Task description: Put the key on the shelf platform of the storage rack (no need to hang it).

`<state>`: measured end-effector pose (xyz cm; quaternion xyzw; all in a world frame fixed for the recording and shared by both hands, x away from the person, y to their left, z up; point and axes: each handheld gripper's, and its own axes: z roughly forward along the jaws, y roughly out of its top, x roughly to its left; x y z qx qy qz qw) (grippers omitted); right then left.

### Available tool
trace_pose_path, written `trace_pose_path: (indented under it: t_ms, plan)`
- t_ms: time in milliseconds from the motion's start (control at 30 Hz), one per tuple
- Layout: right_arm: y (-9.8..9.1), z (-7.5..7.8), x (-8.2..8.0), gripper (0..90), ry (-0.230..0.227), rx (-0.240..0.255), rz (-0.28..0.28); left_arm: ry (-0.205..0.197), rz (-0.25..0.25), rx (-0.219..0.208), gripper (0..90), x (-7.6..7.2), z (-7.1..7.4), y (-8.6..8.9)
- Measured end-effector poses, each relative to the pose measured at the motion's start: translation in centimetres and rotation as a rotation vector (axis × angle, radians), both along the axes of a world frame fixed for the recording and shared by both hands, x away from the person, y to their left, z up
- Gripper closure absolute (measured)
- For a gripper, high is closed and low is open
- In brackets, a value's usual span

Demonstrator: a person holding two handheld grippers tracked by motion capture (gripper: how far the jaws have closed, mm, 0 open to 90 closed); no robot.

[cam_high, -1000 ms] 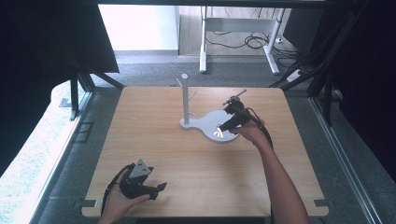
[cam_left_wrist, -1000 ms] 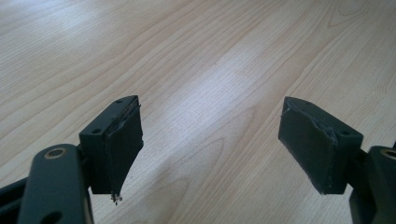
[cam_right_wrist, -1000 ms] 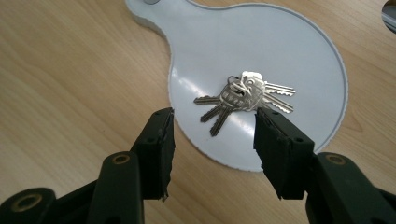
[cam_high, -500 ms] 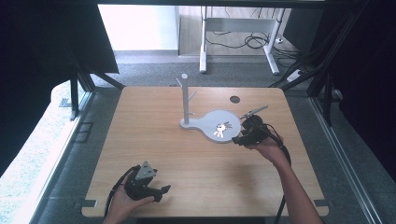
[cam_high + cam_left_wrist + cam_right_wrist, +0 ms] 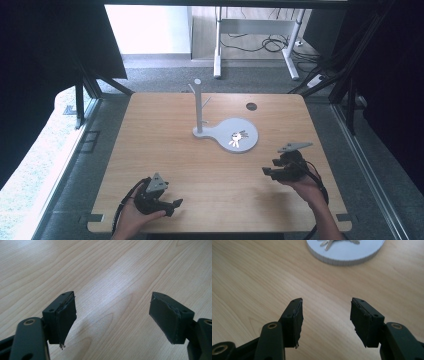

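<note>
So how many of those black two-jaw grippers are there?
2. The left black two-jaw gripper sits at the near left of the wooden table; the right one is at the near right, short of the round grey dish.

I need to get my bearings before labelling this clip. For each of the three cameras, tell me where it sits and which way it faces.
High view: fixed above the person's side, looking forward and down on the table; shows both forearms, the left gripper and the right gripper.
Left gripper view: rides the left gripper, facing bare wood between its open jaws.
Right gripper view: rides the right gripper, looking across the wood at the white tray with keys.
Shared: the high view and the right gripper view both show the tray and keys.
</note>
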<state>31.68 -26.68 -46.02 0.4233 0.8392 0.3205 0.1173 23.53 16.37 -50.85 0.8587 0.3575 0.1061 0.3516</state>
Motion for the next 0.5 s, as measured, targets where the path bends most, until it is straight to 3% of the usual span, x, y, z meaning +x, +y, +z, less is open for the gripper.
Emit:
trace_pose_path:
  t_ms: [333,500]
  plan:
    - [-1.4,-2.2,-3.0,43.7,-0.011,0.019,0.004,0.005,0.004,0.008,21.9,0.1,-0.2,0.1]
    - [-1.6,-3.2,-3.3,43.5,-0.011,0.011,-0.002,-0.001,0.008,0.010,21.9,0.0,-0.1,0.1]
